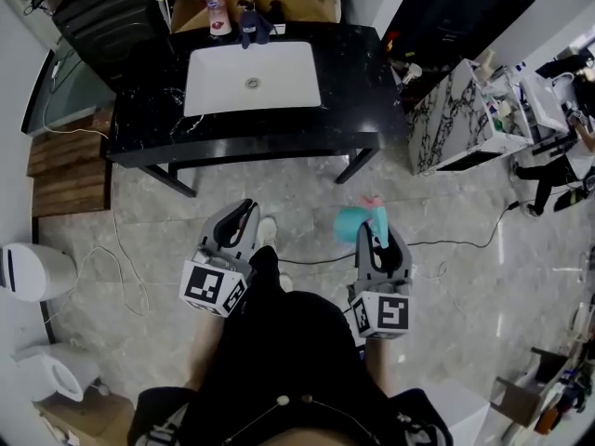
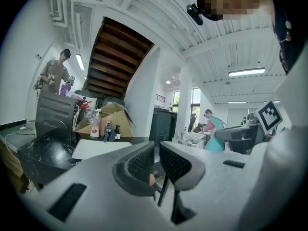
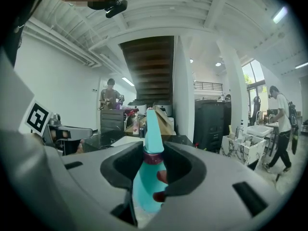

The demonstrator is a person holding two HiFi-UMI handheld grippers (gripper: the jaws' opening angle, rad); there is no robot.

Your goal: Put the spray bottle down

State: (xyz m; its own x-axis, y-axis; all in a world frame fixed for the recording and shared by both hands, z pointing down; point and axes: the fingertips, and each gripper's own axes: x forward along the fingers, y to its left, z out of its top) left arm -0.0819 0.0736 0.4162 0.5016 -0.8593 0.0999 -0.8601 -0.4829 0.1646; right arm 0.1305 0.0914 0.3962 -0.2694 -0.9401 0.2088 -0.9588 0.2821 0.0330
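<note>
A: Right tongs (image 3: pixel 153 160), state?

B: Clenched on the spray bottle (image 3: pixel 147 177). The dark pads press on either side of the teal body just under the magenta collar (image 3: pixel 154 158). The bottle stands upright between them, with its nozzle head above the pads.

A: Where is the bottle in the room?

B: In the head view the spray bottle (image 1: pixel 353 223) is off any surface, above the grey floor (image 1: pixel 446 277). It is on the person's side of the black desk (image 1: pixel 353 72) and well apart from the desk's front edge. A pink part shows at its top. The white sink (image 1: pixel 251 77) is set in the desk further back.

A: Left tongs (image 2: pixel 156 150)?

B: Drawn almost together. Only a thin slit shows between the ribbed pads (image 2: pixel 142 162), and nothing is in it. They touch nothing.

A: Hand pose?

B: Both hands are held out in front of the person's body, side by side and apart. The left tongs (image 1: pixel 244 214) and right tongs (image 1: pixel 376 232) both point toward the desk, close to level and tipped slightly down. The marker cubes (image 1: pixel 214 286) sit at the near ends, toward the person. The forearms come in from the bottom edge on either side of the dark clothing (image 1: pixel 279 360).

A: Anything under them?

B: A thin cable (image 1: pixel 456 242) lies on the floor, beside the right tongs.
</note>
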